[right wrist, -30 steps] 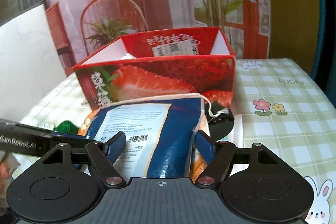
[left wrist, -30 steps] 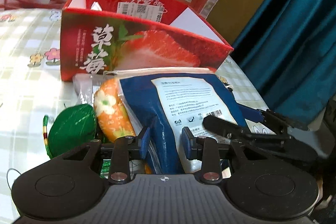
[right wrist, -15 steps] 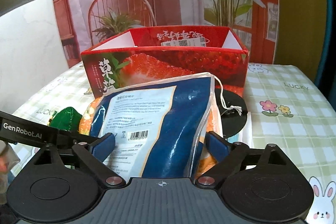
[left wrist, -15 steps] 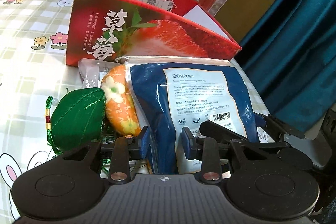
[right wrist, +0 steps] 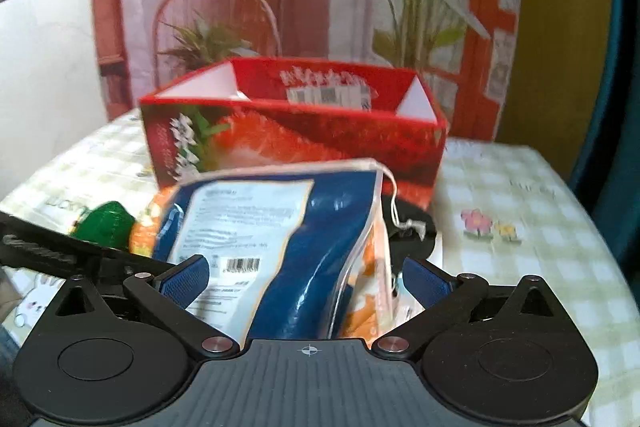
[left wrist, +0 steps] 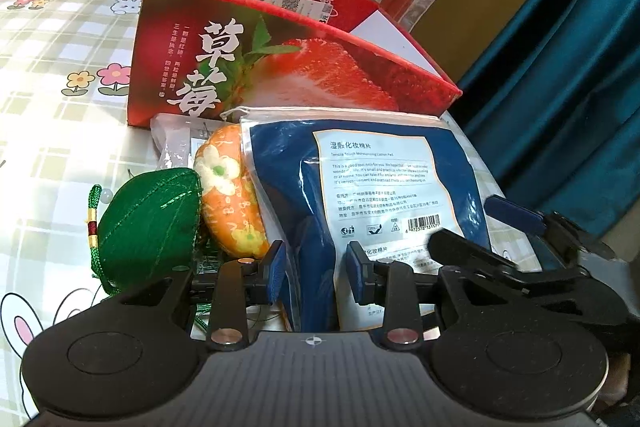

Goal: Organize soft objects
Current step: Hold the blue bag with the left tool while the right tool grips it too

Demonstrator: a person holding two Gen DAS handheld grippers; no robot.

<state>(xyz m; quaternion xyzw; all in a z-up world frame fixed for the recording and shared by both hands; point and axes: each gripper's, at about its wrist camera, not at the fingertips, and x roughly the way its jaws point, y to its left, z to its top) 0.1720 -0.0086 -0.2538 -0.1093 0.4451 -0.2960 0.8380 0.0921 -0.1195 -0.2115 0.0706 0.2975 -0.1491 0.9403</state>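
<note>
The red strawberry box [left wrist: 280, 67] stands in the upper middle of the left wrist view, open at the top. Only its inner walls and a white label are visible, so I cannot tell if anything is already inside. On the checked tablecloth [left wrist: 48, 131] in front of it, several soft things still lie outside, so I judge the task is at an early or middle stage, with most of the sorting still to do.

The blue cotton-pad bag [left wrist: 372, 187] fills the centre of both views. It leans back with its long axis running from the lower edge of the frame up toward the box, its white sealed edge at the top.

The left gripper [left wrist: 316, 277] is narrow and its blue pads press a fold of the bag's lower part. The right gripper [right wrist: 306, 283] has its jaws opening wide; the bag stands between them, but the pads do not touch it.

At the left of the bag lies the orange flowered cushion [left wrist: 228, 199], touching it, and further left the green woven pouch [left wrist: 148, 223].
</note>
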